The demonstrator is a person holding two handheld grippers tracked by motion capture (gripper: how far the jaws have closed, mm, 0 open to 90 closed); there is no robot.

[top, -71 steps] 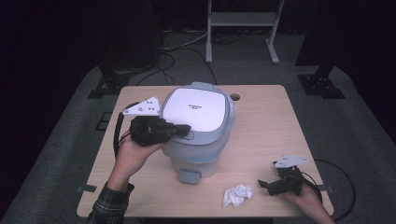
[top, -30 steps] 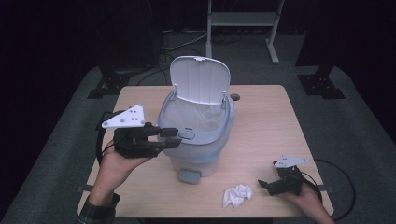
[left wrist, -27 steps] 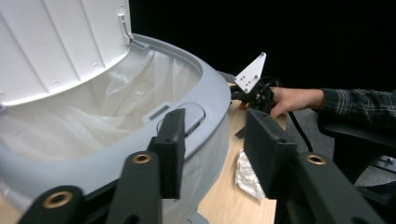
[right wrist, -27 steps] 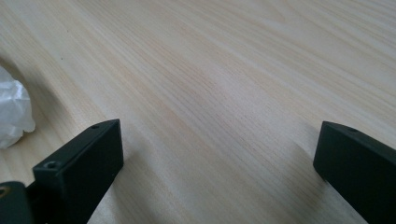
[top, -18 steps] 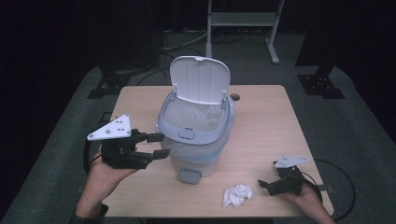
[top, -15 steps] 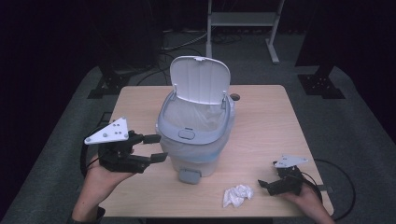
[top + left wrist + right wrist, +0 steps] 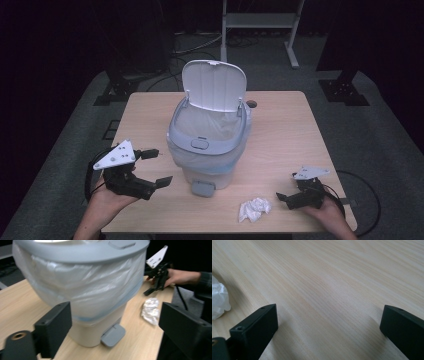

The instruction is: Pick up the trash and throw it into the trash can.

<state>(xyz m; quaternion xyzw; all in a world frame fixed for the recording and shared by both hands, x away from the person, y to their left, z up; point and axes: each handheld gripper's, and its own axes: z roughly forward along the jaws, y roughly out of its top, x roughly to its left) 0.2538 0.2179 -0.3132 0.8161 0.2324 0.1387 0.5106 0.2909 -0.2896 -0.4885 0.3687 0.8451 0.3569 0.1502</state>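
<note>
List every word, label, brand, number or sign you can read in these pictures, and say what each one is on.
None can be read. The bin, its raised lid, the button on its rim, the pedal, the crumpled paper, the table and both grippers' grey plates show no legible text.

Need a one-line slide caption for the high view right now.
Pedal bin lid up; open left gripper beside it, crumpled tissue near right gripper.

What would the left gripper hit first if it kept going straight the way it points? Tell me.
Most likely the lined bin: in the left gripper view it stands dead ahead between the open, empty jaws of the left gripper. The jaws have just been opening. How far off it is remains unclear.
</note>
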